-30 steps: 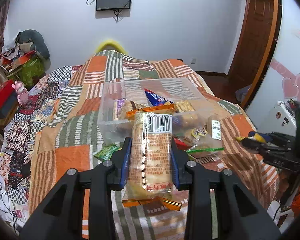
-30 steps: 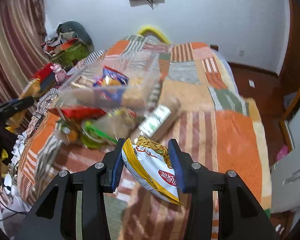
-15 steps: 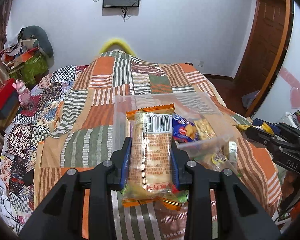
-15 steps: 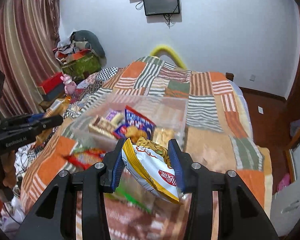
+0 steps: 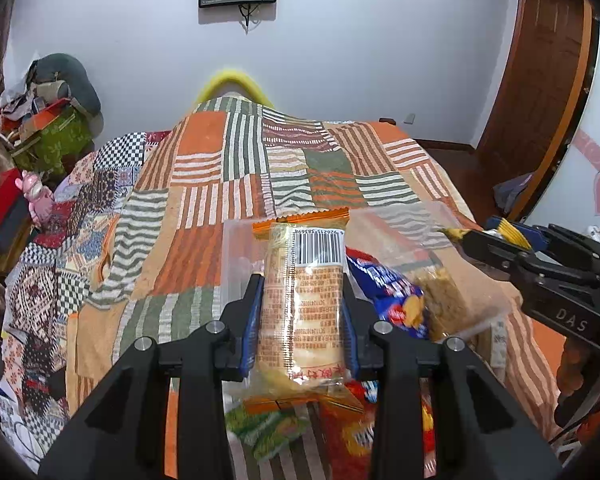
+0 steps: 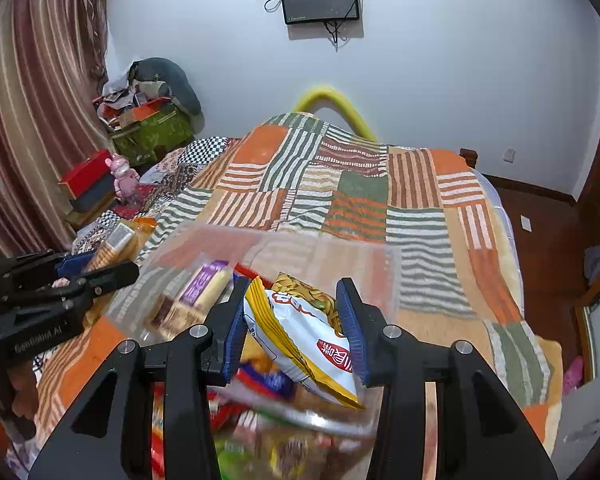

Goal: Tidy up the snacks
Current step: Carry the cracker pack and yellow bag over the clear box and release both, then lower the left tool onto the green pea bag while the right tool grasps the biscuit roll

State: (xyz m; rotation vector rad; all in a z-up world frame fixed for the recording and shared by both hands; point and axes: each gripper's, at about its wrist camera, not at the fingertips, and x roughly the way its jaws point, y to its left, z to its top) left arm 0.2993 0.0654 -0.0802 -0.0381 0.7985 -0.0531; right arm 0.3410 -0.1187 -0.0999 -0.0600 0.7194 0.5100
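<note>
Right now we've got both tongs loaded. Our left gripper (image 5: 302, 316) is clamped on the clear-wrapped biscuit pack (image 5: 302, 300), barcode end pointing away from us, w/ the pack held lengthwise between the blue pads. Our right gripper (image 6: 296, 328) is closed on the white-and-yellow chip bag (image 6: 304, 340), pinched near its top so the rest sags down and to the right.

Both packs hang above the clear plastic bin (image 5: 396, 232) sitting on the patchwork blanket (image 5: 204, 184). Inside the bin we can see a blue snack bag (image 5: 384, 288) and a purple-label bar (image 6: 204, 292); more loose packets lie blurred on the blanket nearer to us, incl. a green one (image 5: 272, 432).

Judging from this, the step in hand is dropping both into the bin. Risks as we see them:
- chip bag is puffy and held by a corner-ish pinch; it could slide out early and land on the blanket, not in the bin.
- bin walls are see-through, so rim height is hard to read; coming in low could knock it.
- both tongs aim at the same opening, so they may bump each other.
- squeezing harder would likely crush the biscuits.
</note>
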